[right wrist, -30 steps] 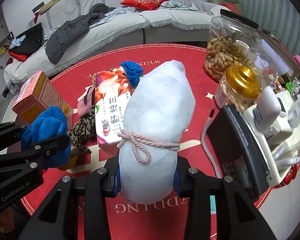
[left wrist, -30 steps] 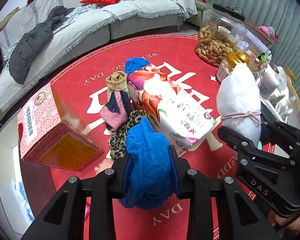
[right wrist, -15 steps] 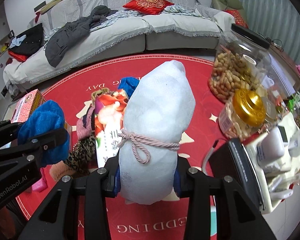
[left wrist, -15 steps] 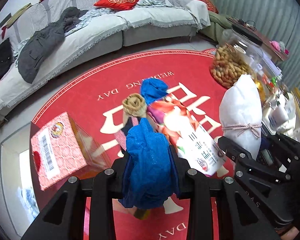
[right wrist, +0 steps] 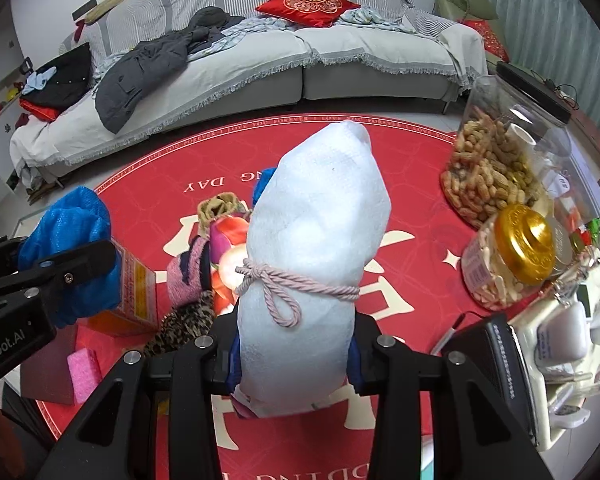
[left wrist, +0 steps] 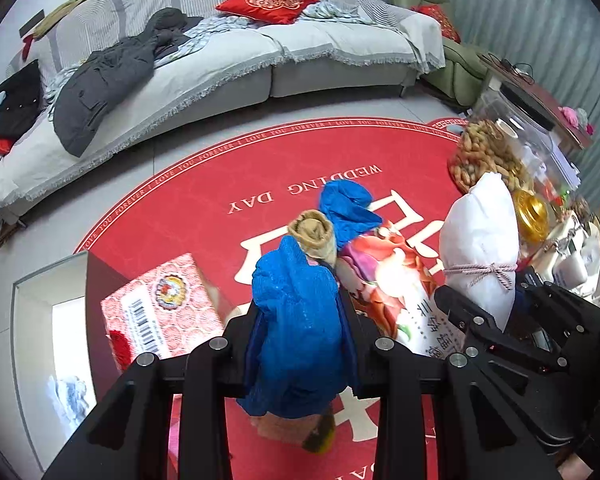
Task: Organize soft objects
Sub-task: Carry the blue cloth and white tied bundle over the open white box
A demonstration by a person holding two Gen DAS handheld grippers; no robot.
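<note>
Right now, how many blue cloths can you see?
2. One blue cloth is squeezed in the left gripper; another lies on the table behind the tan roll. More may be hidden.

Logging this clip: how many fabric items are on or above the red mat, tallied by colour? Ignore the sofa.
Blue: 2 (held blue cloth, lying blue cloth)
White: 1 (white bundle)
Tan: 1 (tan roll)
Pink-and-navy: 1 (pink-and-navy sock)
Leopard print: 1 (leopard-print cloth)
Total: 6
</note>
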